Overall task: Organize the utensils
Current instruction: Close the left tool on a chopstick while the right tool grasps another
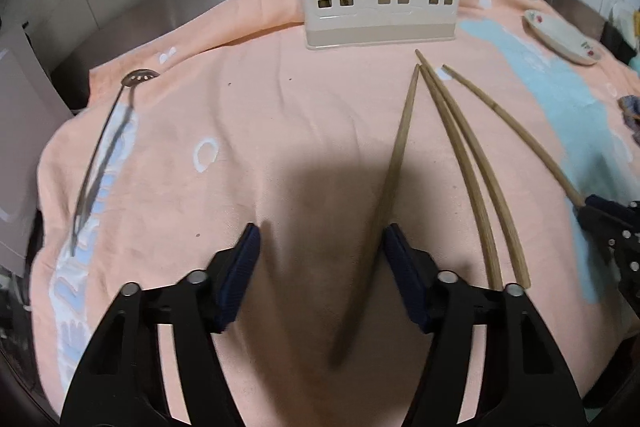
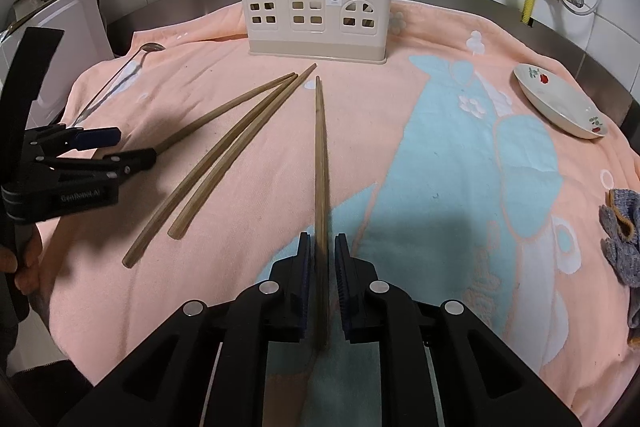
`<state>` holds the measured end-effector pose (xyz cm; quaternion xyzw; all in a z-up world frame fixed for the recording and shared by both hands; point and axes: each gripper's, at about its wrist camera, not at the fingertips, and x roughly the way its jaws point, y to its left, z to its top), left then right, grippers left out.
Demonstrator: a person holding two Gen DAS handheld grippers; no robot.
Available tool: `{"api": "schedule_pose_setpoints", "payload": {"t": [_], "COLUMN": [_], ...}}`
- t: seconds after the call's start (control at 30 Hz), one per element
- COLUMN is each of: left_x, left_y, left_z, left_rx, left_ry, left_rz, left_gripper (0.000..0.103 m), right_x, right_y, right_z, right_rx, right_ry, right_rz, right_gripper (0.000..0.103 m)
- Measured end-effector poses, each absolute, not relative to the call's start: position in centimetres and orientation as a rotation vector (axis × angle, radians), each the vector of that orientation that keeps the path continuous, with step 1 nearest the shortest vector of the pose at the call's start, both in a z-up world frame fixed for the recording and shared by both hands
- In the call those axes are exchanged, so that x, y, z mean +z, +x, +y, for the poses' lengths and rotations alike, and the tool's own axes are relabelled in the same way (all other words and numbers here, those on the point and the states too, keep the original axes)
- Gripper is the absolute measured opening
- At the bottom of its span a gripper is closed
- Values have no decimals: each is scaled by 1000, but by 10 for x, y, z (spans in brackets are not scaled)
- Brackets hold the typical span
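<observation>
Right gripper point(image 2: 323, 251): jaws stood narrowly either side of one chopstick point(image 2: 320, 163), its thick end between the pads; whether they truly pinched it I could not tell.
Left gripper point(image 1: 320, 259): spread wide, with another chopstick point(image 1: 394, 163) lying just inside its right pad, not held.
Loose pair point(image 2: 224, 155): lay on the towel point(image 2: 400, 227), between the two grippers.
Holder point(image 2: 316, 7): stood upright at the far edge of the towel, chopsticks already in both end compartments.
Doing it well: probably close firmly near the thick end, lift level, then tip the narrow end down into a compartment.
Risk: a loose pinch would likely let the stick swivel.
</observation>
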<state>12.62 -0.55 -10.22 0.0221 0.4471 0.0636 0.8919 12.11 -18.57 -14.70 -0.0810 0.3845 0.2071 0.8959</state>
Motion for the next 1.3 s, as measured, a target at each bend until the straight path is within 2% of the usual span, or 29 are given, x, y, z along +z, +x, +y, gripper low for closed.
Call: {"api": "schedule_pose_setpoints", "payload": {"t": [0.13, 0.23, 1.2, 1.3], "left_x": [-103, -105, -110, -110], "left_y": [122, 119, 120, 120], "left_z": [-6, -8, -8, -10], "left_rx": [67, 24, -167, -151], "left_ry": [32, 21, 42, 53], "left_rz": [898, 888, 882, 878], "left_gripper": [36, 27, 21, 14], "right_x": [-147, -148, -150, -150], "right_y": [120, 119, 120, 121], "right_z": [-186, -186, -186, -186], "right_rx": [428, 428, 426, 420], "right_ry": [-170, -171, -188, -196], "right_rz": [794, 792, 777, 775], "right_gripper": [13, 13, 12, 8]}}
